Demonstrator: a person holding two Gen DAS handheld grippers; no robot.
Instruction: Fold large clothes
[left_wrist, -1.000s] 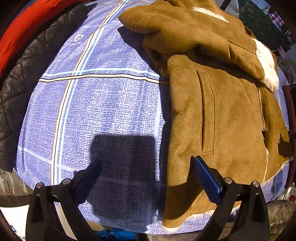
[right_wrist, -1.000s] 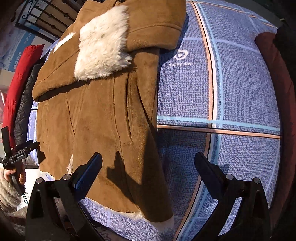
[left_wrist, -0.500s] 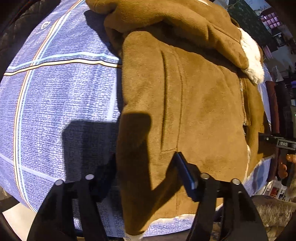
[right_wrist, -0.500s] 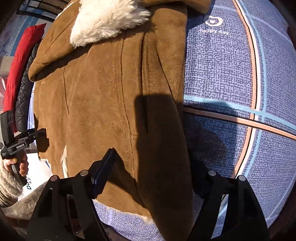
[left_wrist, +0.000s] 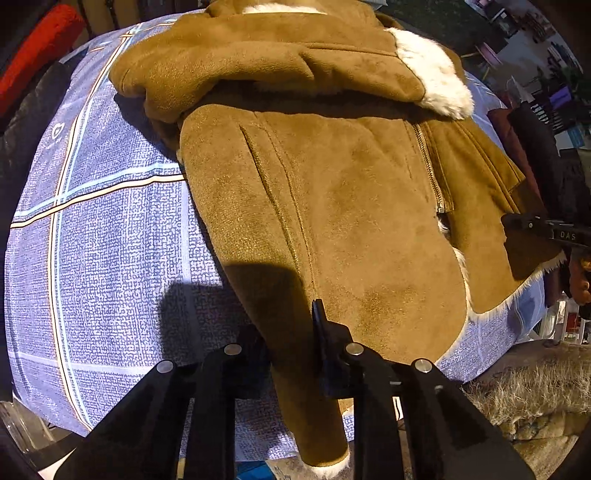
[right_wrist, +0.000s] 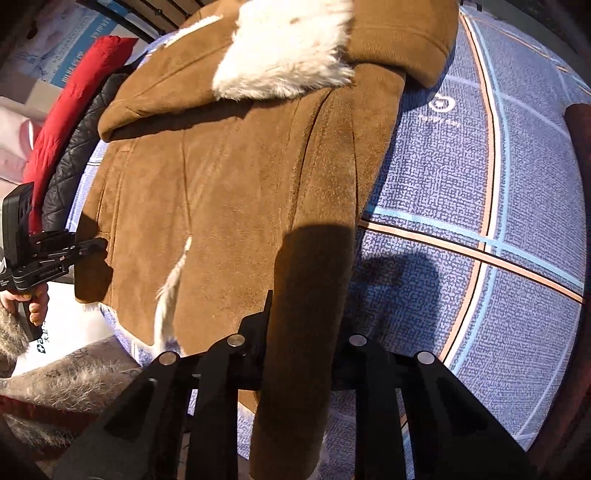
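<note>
Two grippers have just closed — left gripper (left_wrist: 291, 354) and right gripper (right_wrist: 303, 354) each pinch your suede jacket's (left_wrist: 351, 206) hem edge; thick, heavy — grip deep.

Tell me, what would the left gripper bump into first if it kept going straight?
The brown coat. The left gripper has just been closing its jaws and already pinches the coat's edge, so nothing else lies ahead of it. The blue blanket is probably underneath.

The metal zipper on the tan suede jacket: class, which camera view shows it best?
The left wrist view: the metal zipper runs plainly down the tan suede jacket. The right wrist view shows no zipper, only the front panels and white fleece.
</note>
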